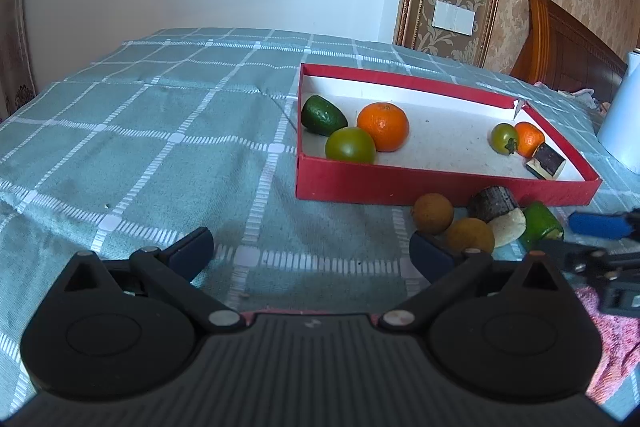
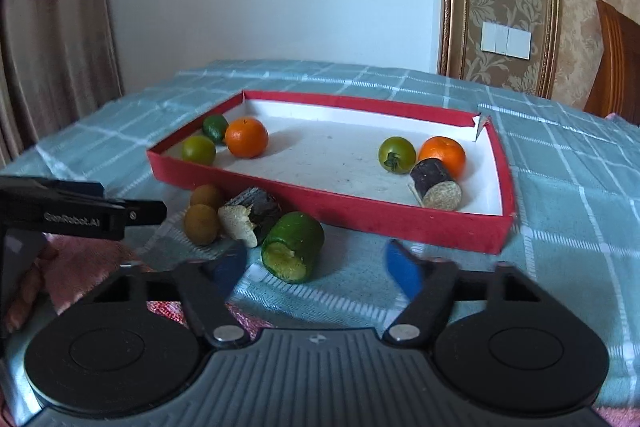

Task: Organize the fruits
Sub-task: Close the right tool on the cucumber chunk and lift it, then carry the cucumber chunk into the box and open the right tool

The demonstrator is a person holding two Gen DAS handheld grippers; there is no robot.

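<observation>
Left gripper [image 1: 310,251] jaws wide open, nothing between them. Right gripper [image 2: 316,267] jaws part open, empty. Red tray [image 2: 360,211] on bed [image 1: 160,131]; green chunk [image 2: 294,247] lies just outside tray's near edge.

- tablecloth [image 2: 560,187]: woven cloth, matt
- red box [image 2: 360,205]: card, felt-like outside, white paper lining
- oranges [image 2: 246,137]: glossy, dimpled
- gripper bodies: matt ribbed black plastic
- headboard [image 1: 560,43], 2 o'clock: varnished wood
</observation>
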